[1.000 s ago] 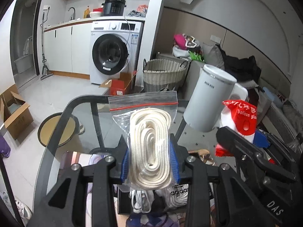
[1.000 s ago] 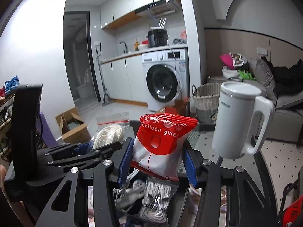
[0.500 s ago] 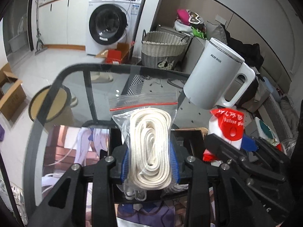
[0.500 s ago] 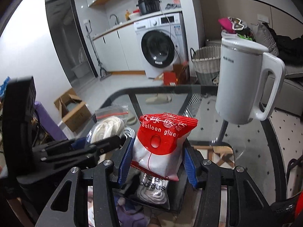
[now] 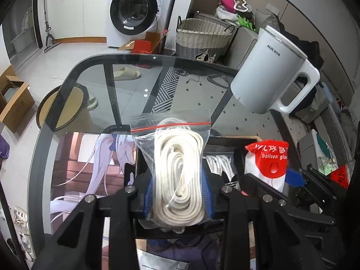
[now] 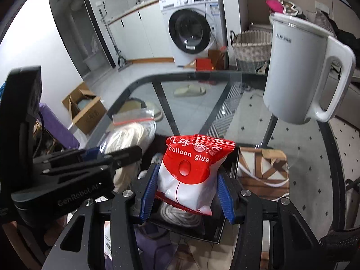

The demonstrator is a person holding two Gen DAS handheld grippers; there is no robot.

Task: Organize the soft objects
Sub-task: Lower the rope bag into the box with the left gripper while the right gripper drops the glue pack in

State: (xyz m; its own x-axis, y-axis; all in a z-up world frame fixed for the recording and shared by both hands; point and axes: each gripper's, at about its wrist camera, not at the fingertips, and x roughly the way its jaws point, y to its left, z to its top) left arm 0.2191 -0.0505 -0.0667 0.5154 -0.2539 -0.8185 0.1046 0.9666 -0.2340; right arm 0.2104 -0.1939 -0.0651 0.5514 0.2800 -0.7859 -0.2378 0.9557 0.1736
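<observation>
My left gripper (image 5: 177, 193) is shut on a clear zip bag of white rope (image 5: 177, 168) and holds it over a black open box (image 5: 227, 141) on the glass table. My right gripper (image 6: 186, 191) is shut on a red and white balloon glue packet (image 6: 191, 173), also above the box (image 6: 216, 231). The packet shows in the left wrist view (image 5: 267, 162) to the right of the rope bag. The rope bag shows at the left of the right wrist view (image 6: 128, 137). More white laces (image 5: 218, 162) lie inside the box.
A white kettle (image 5: 267, 72) stands on the far right of the glass table (image 5: 135, 85). A printed mat (image 5: 90, 164) lies under the box at the left. A wicker basket (image 5: 202, 36) and washing machine (image 5: 135, 11) stand beyond the table.
Both grippers have tilted down and moved lower toward the table with their loads. The box and mat now fill more of both views.
</observation>
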